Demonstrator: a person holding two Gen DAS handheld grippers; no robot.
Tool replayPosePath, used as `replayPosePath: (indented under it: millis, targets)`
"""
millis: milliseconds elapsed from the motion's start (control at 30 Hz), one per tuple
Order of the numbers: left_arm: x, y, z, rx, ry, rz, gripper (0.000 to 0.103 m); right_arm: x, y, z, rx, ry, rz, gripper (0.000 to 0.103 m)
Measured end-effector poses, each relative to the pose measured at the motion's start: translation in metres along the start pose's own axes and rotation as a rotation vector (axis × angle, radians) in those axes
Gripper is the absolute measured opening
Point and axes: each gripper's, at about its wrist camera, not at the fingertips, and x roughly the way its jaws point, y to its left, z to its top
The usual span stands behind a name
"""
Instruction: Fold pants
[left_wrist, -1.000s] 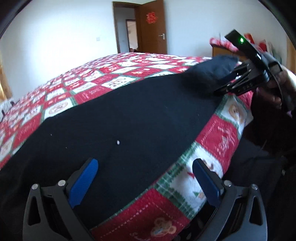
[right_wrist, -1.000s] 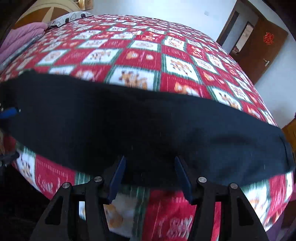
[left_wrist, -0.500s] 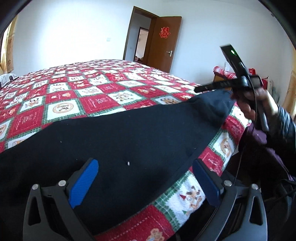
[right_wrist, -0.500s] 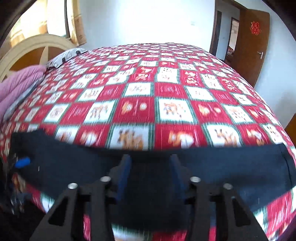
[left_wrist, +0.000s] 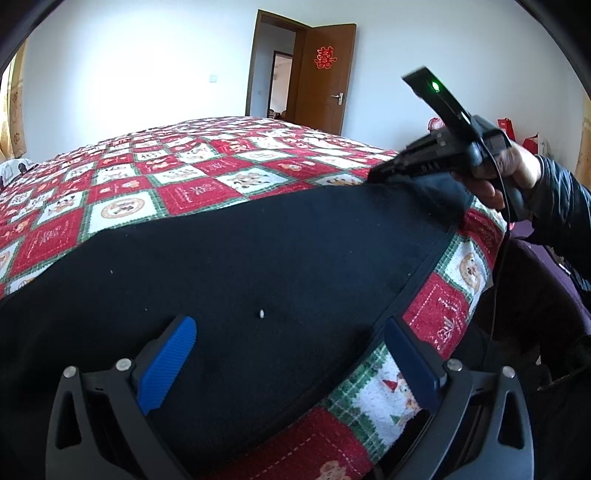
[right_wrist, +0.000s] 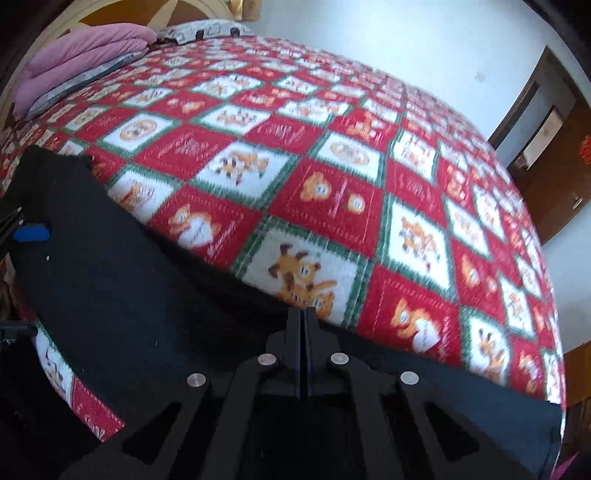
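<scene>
The black pants (left_wrist: 258, 258) lie spread along the near edge of the bed. My left gripper (left_wrist: 288, 354) is open, its blue pads (left_wrist: 166, 362) hovering just over the cloth near one end. My right gripper (right_wrist: 303, 325) is shut on the far edge of the pants (right_wrist: 129, 295) and lifts that part. In the left wrist view the right gripper (left_wrist: 384, 171) pinches the cloth at the far right. In the right wrist view the left gripper's blue pad (right_wrist: 31, 233) shows at the left end of the pants.
The bed carries a red, white and green patchwork quilt (left_wrist: 184, 184). Pink pillows (right_wrist: 85, 48) lie at its head. An open brown door (left_wrist: 325, 77) is in the far wall. The person's body stands at the bed's right edge (left_wrist: 554, 295).
My right gripper has closed on the pants' edge and raised it, turning toward the bed's middle. My left gripper stayed open over the cloth and tilted slightly.
</scene>
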Motion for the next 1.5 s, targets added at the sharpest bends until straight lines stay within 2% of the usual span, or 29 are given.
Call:
replayPosePath:
  millis: [133, 200, 367, 400, 467, 500, 567, 667, 767, 833, 867, 967, 1033, 1133, 1233, 1367, 1433, 1467, 1500]
  targets:
    - [0.003, -0.005, -0.005, 0.054, 0.006, 0.028, 0.103, 0.002, -0.021, 0.009, 0.099, -0.034, -0.038, 0.001]
    - [0.003, -0.009, -0.006, 0.079, 0.011, 0.046, 0.103, 0.01, -0.027, 0.011, 0.144, -0.025, -0.015, 0.001]
    - [0.0, -0.006, -0.006, 0.067, -0.001, 0.041, 0.103, 0.021, -0.025, 0.005, 0.138, 0.0, -0.016, 0.001]
    - [-0.001, -0.005, -0.005, 0.056, -0.005, 0.037, 0.103, 0.019, -0.029, 0.004, 0.155, -0.005, -0.011, 0.005]
    - [-0.008, -0.003, -0.004, 0.01, -0.013, 0.009, 0.103, 0.008, -0.036, 0.001, 0.195, 0.002, -0.056, 0.012]
    - [-0.012, -0.002, -0.002, -0.013, -0.03, -0.024, 0.103, 0.0, -0.038, -0.002, 0.207, -0.005, -0.079, 0.022]
    - [-0.016, -0.005, -0.002, -0.019, -0.049, -0.058, 0.103, -0.022, -0.037, -0.013, 0.229, -0.035, -0.07, 0.032]
    - [-0.005, -0.016, -0.005, 0.029, -0.008, -0.062, 0.103, -0.047, -0.024, -0.042, 0.224, -0.038, -0.034, 0.032]
    - [-0.001, -0.022, -0.008, 0.064, 0.012, -0.042, 0.103, -0.046, -0.01, -0.071, 0.208, 0.036, -0.059, 0.032]
    - [-0.001, -0.022, -0.007, 0.061, 0.019, -0.047, 0.103, -0.036, -0.011, -0.092, 0.245, 0.097, -0.055, 0.032]
    - [-0.004, -0.021, -0.007, 0.052, 0.019, -0.052, 0.103, -0.035, -0.012, -0.099, 0.261, 0.097, -0.049, 0.032]
    - [-0.014, -0.016, -0.003, 0.018, -0.009, -0.049, 0.103, -0.048, -0.014, -0.104, 0.304, 0.052, -0.041, 0.032]
    - [-0.012, -0.013, -0.005, -0.001, 0.006, -0.05, 0.103, -0.056, -0.019, -0.104, 0.339, 0.017, -0.048, 0.032]
    - [-0.009, -0.011, -0.008, -0.004, 0.026, -0.045, 0.103, -0.041, -0.02, -0.111, 0.319, 0.073, -0.059, 0.032]
    - [-0.012, -0.015, -0.004, 0.029, 0.034, 0.003, 0.103, -0.041, -0.017, -0.112, 0.319, 0.05, -0.063, 0.032]
    - [-0.031, -0.006, 0.003, 0.064, -0.008, 0.083, 0.103, -0.053, -0.026, -0.114, 0.374, 0.001, -0.06, 0.032]
    - [-0.043, 0.01, 0.007, 0.077, -0.032, 0.172, 0.103, -0.061, -0.036, -0.116, 0.398, -0.019, -0.127, 0.033]
    - [-0.048, 0.019, 0.007, 0.068, -0.035, 0.204, 0.103, -0.064, -0.043, -0.117, 0.411, -0.025, -0.165, 0.036]
    - [-0.054, 0.036, 0.007, 0.036, -0.034, 0.249, 0.103, -0.066, -0.05, -0.119, 0.423, -0.024, -0.207, 0.045]
